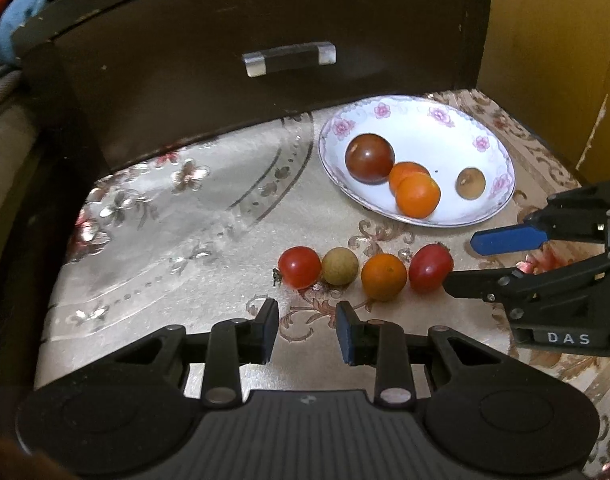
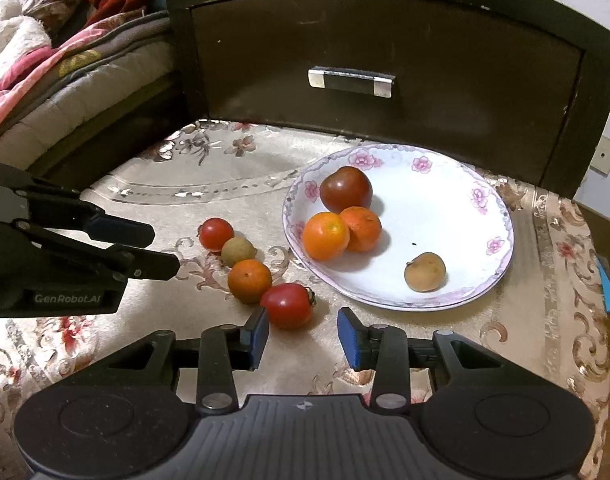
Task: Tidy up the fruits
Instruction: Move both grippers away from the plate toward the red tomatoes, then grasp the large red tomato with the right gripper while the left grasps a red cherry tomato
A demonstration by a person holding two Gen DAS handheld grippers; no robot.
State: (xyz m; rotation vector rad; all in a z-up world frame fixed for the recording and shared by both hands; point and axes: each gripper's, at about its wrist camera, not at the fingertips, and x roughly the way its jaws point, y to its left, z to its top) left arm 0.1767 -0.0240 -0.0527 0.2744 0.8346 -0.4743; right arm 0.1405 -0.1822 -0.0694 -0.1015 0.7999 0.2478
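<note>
A white floral plate holds a dark red tomato, two oranges and a brown longan. In front of it, a row lies on the cloth: a red cherry tomato, a pale longan, a small orange and a red tomato. My left gripper is open and empty, just short of the row. My right gripper is open and empty, with the red tomato just ahead of its left finger.
A dark wooden drawer front with a metal handle stands right behind the plate. The table carries a beige patterned cloth. Bedding lies at the left. A yellow wall is at the right.
</note>
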